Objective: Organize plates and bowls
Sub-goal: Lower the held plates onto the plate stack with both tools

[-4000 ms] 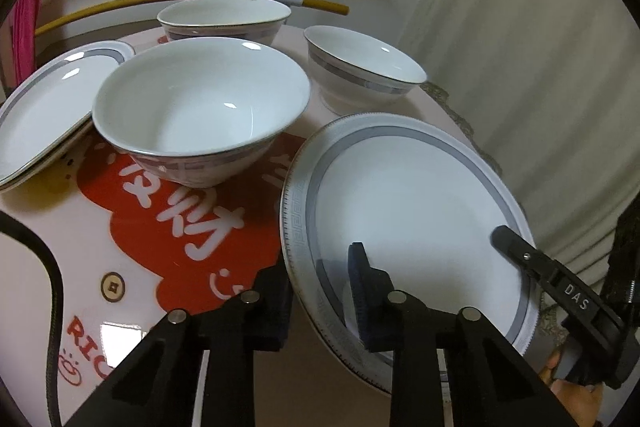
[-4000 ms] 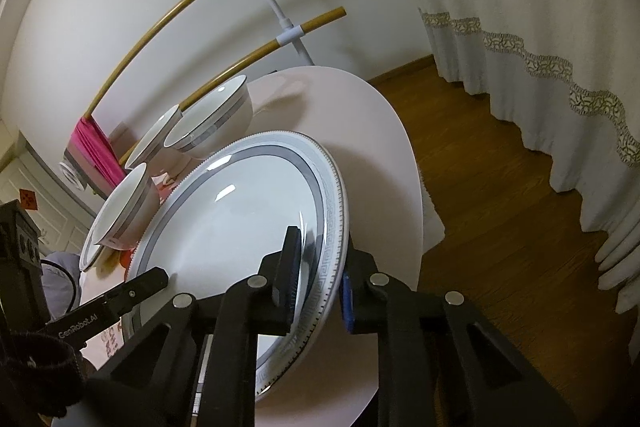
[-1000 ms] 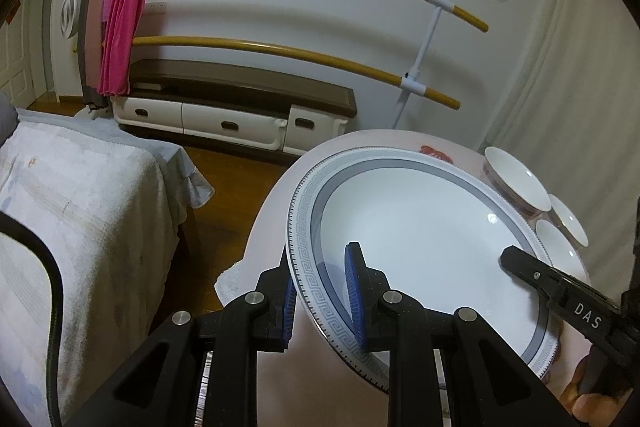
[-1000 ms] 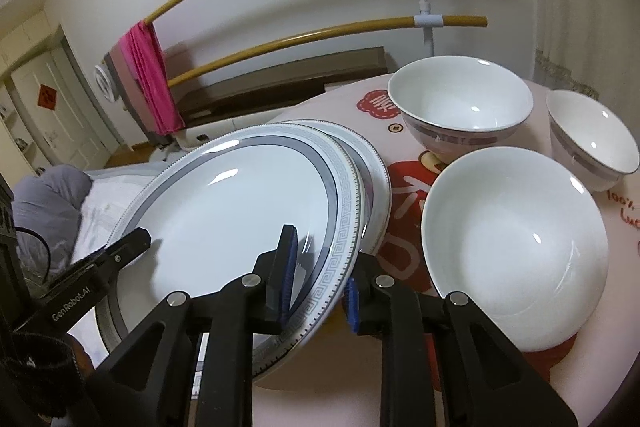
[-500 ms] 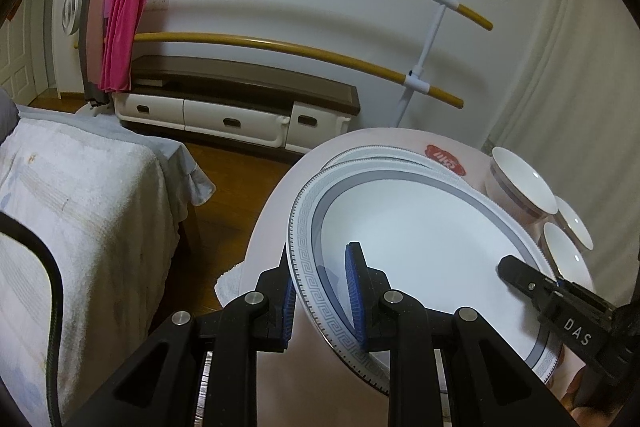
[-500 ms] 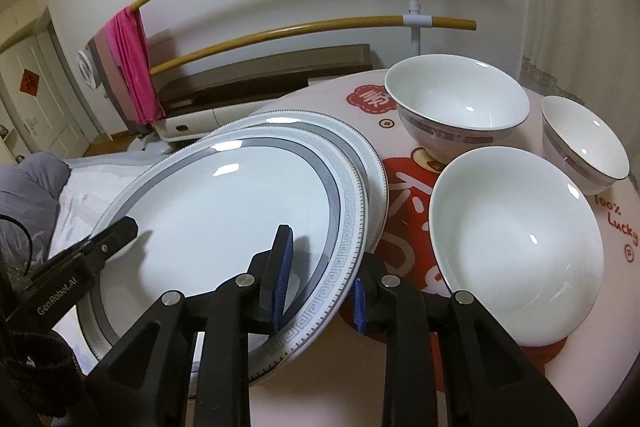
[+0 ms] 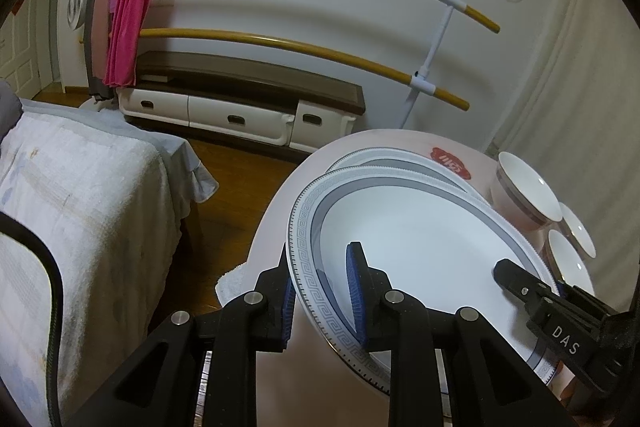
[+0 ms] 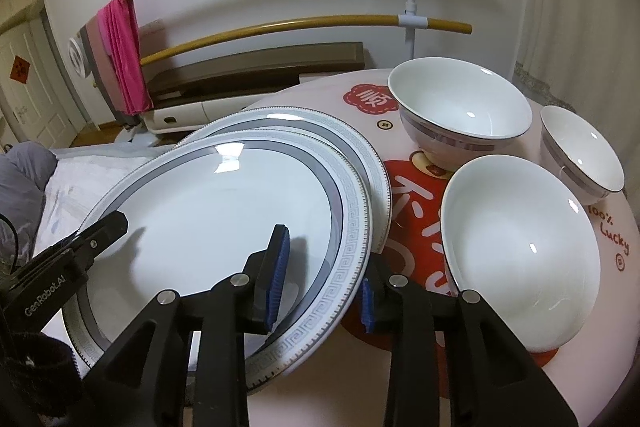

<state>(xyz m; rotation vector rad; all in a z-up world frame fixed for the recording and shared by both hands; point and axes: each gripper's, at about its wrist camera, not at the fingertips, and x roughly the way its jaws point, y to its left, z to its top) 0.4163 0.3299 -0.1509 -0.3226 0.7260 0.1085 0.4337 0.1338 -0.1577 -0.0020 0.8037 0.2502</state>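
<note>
A large white plate with a grey patterned rim point(image 8: 224, 211) lies stacked on a matching plate point(image 8: 360, 147) at the left of the round table point(image 8: 320, 379). My left gripper point(image 7: 320, 297) is shut on the top plate's point(image 7: 420, 239) near-left rim. My right gripper point(image 8: 320, 291) straddles the opposite rim. Its jaws are opening, and the pads stand off the rim on both sides. To the right stand three white bowls: a wide one point(image 8: 520, 247) nearest, a deep one point(image 8: 460, 99) behind it, and a small one point(image 8: 580, 147).
A bed point(image 7: 80, 207) stands left of the table, across a strip of wooden floor. A low cabinet point(image 7: 240, 107) and a curved rail rack with a pink cloth point(image 7: 128, 27) line the back wall. A curtain point(image 7: 580, 87) hangs at the right.
The held plate has sunk flatter onto the plate beneath. The right gripper's jaws have spread away from its rim. The left gripper keeps its hold.
</note>
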